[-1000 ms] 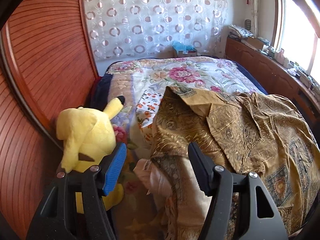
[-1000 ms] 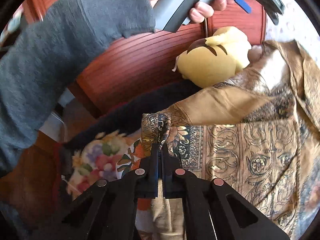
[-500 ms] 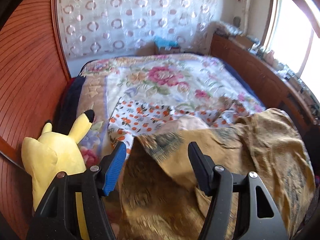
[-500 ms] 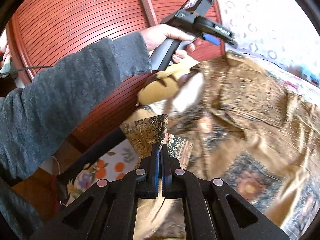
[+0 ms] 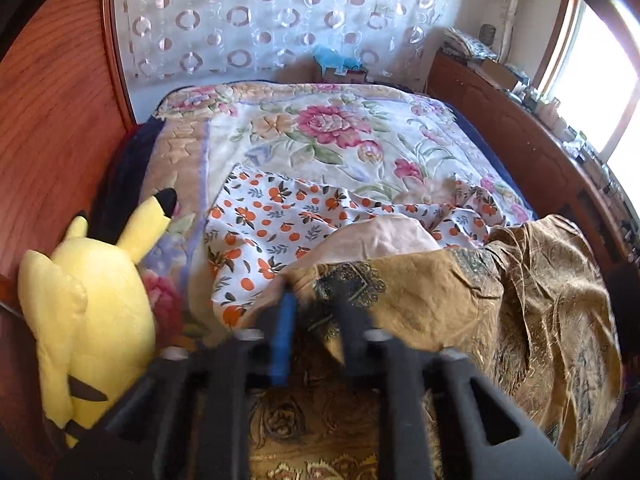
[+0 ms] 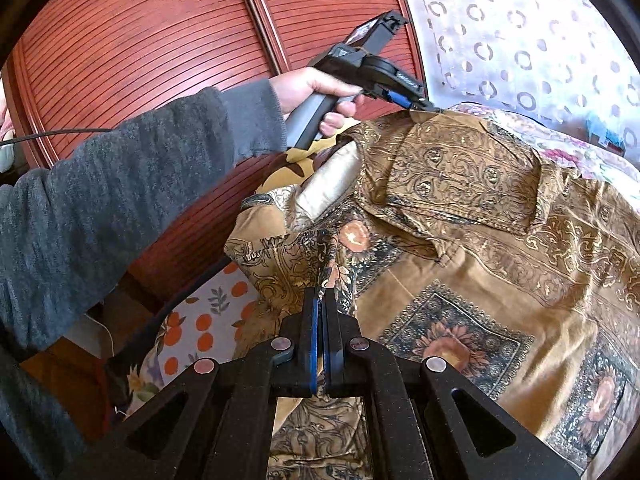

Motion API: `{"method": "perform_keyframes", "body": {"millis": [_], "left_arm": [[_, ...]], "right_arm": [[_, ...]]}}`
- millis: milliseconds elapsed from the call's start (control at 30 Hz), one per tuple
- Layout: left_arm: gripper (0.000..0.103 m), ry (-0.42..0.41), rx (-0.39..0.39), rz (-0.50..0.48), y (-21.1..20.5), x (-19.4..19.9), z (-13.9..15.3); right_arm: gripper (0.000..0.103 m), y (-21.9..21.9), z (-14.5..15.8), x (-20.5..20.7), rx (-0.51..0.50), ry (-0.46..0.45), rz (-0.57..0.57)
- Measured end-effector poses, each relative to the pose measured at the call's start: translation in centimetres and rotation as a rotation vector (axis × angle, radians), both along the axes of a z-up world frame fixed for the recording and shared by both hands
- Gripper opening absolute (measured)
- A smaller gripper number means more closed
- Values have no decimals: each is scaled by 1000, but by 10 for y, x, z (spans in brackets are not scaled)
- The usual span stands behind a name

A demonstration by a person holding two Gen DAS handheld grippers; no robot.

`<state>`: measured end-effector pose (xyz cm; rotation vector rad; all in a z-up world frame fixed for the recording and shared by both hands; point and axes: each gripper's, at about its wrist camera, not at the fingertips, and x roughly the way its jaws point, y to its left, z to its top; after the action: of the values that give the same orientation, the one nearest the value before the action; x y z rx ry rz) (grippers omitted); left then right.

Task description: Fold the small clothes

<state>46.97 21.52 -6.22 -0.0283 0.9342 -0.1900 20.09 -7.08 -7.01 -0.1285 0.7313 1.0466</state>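
L tongs (image 5: 312,312) closing on cloth; R tongs (image 6: 320,300) clamped; grey sleeve (image 6: 120,208) outstretched.

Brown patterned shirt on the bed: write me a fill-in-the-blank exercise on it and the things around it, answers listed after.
1. The right gripper is ____ on the brown patterned shirt.
2. The plush toy beside the shirt is coloured ____.
3. The white cloth beneath the shirt is printed with ____.
4. The left gripper is held by a hand in a ____ sleeve.

Answers: shut; yellow; oranges; grey
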Motion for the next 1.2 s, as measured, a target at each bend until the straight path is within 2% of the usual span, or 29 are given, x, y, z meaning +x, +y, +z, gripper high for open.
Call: {"method": "perform_keyframes", "body": {"millis": [233,400,600,700,933,1200], "left_arm": [[4,-65,82,-31,-24,-24,46],[4,-117,149,-48,-61,-45,88],[4,-187,200,-130,-139,-63,138],[4,-217,219,-187,-193,-72,157],[4,-268,196,-305,-304,-86,180],[4,-292,158,-413,-419,-91,171]], "right_arm": [[1,-18,5,-8,51,-26,-21],[1,-50,15,-14,98,-49,-73],[1,-109,29,-32,151,-104,-164],[1,-146,35,-45,186,-128,-221],[1,-247,41,-86,242,-176,-389],[1,-348,27,-133,227,-190,-598]]}}
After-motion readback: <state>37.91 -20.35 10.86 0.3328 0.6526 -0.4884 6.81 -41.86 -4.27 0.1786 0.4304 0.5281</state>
